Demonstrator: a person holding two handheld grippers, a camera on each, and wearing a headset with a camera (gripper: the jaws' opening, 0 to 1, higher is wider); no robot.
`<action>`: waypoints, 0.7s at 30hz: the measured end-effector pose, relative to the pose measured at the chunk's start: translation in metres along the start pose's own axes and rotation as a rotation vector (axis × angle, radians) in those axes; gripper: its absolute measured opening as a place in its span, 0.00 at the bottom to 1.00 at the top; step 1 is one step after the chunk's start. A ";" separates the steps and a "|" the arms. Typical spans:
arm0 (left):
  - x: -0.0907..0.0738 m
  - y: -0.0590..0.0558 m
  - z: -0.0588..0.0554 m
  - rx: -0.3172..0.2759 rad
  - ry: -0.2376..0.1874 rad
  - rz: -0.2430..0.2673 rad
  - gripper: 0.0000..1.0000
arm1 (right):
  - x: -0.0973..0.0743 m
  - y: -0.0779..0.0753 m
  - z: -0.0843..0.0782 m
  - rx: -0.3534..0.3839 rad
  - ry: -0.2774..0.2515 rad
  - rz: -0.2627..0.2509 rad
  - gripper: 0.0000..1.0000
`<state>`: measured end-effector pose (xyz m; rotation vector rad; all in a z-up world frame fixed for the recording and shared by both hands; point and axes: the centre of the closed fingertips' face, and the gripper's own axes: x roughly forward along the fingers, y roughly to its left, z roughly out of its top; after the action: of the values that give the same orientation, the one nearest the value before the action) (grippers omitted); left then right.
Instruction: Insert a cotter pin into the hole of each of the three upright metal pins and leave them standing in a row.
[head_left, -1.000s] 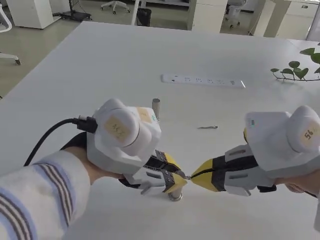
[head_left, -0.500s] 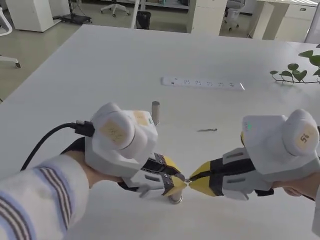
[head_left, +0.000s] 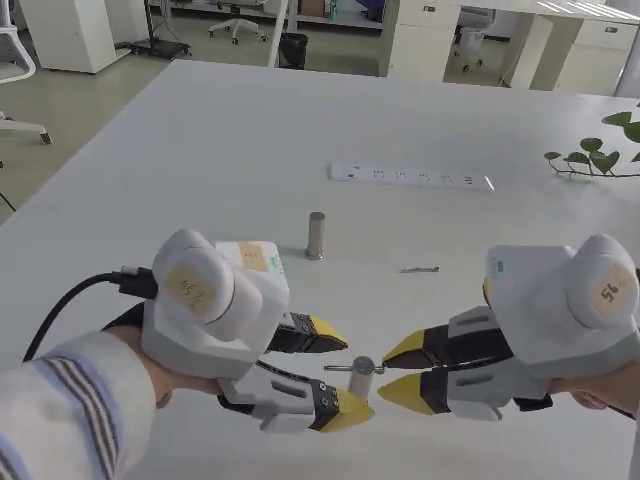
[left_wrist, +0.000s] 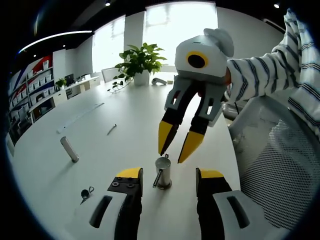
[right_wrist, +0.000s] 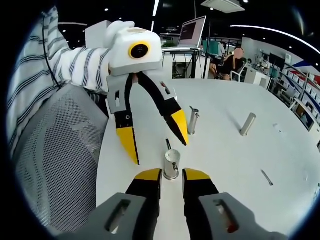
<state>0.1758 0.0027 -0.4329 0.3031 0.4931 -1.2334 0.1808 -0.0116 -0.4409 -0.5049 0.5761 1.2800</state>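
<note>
Because the left gripper (head_left: 347, 377) and the right gripper (head_left: 389, 374) both have their jaws spread, holding nothing, and closely flank the near metal pin (head_left: 362, 380), a careless move by either could clip the cotter pin (head_left: 340, 368) threaded through its top. That would likely drag the cotter pin out or topple the metal pin, which seems to rest only on its narrow base. No box or tray sits on the table (head_left: 200, 150); the one filled opening is that pin's hole. Farther off, a bare second pin (head_left: 316, 235) stands and a loose cotter pin (head_left: 420, 269) lies flat.
</note>
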 end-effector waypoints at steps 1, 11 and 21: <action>-0.001 -0.002 -0.001 -0.004 0.001 -0.006 0.43 | 0.000 0.000 0.001 0.002 -0.002 -0.001 0.13; -0.018 -0.006 0.005 -0.103 -0.119 0.003 0.63 | 0.004 0.001 0.003 0.005 -0.007 0.006 0.16; -0.043 -0.008 -0.004 -0.172 -0.166 0.040 0.78 | 0.009 0.002 0.003 0.010 -0.004 0.010 0.18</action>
<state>0.1571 0.0376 -0.4143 0.0638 0.4446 -1.1575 0.1810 -0.0026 -0.4442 -0.4913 0.5819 1.2872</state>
